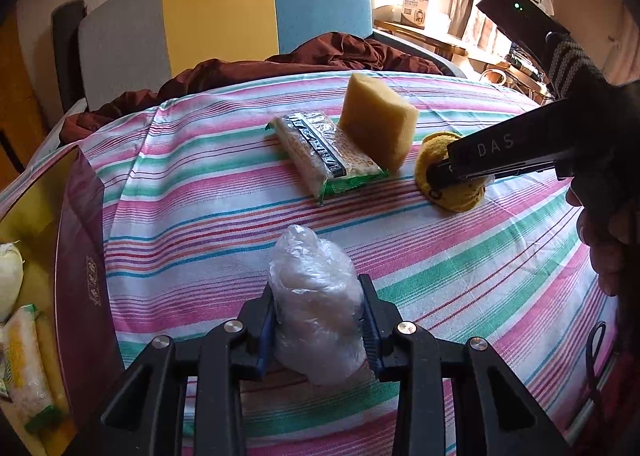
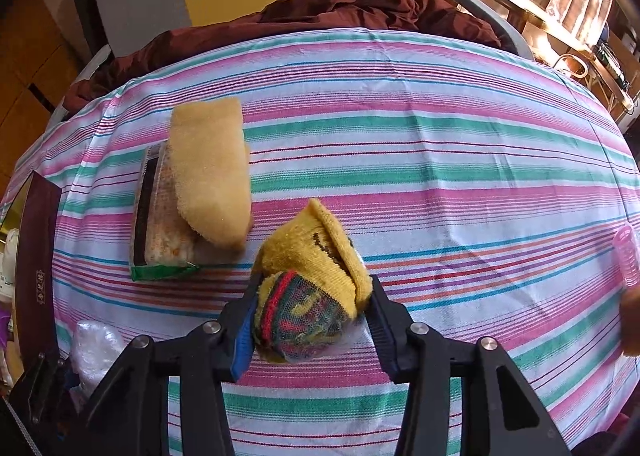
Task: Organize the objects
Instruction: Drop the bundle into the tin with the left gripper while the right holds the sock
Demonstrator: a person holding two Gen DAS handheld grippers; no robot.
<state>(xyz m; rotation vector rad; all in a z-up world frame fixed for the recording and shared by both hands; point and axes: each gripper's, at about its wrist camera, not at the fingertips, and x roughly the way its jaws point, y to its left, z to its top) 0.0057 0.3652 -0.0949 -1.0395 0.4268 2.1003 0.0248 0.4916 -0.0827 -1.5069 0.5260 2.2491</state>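
My left gripper [image 1: 318,320] is shut on a clear plastic-wrapped bundle [image 1: 316,296] just above the striped tablecloth [image 1: 200,216]. My right gripper [image 2: 312,316] is shut on a rolled yellow sock ball [image 2: 316,276] with a multicoloured knit end; in the left wrist view it shows at the right [image 1: 452,180]. A yellow sponge [image 1: 376,124] leans on a packet of noodles [image 1: 324,152] mid-table; both also show in the right wrist view, the sponge [image 2: 212,172] over the packet [image 2: 160,232].
A maroon box [image 1: 80,272] at the left edge holds a noodle packet [image 1: 28,364] and a white item [image 1: 10,280]. A pink object [image 2: 628,256] lies at the right edge. A dark red cloth [image 2: 360,4] covers the chair behind the table.
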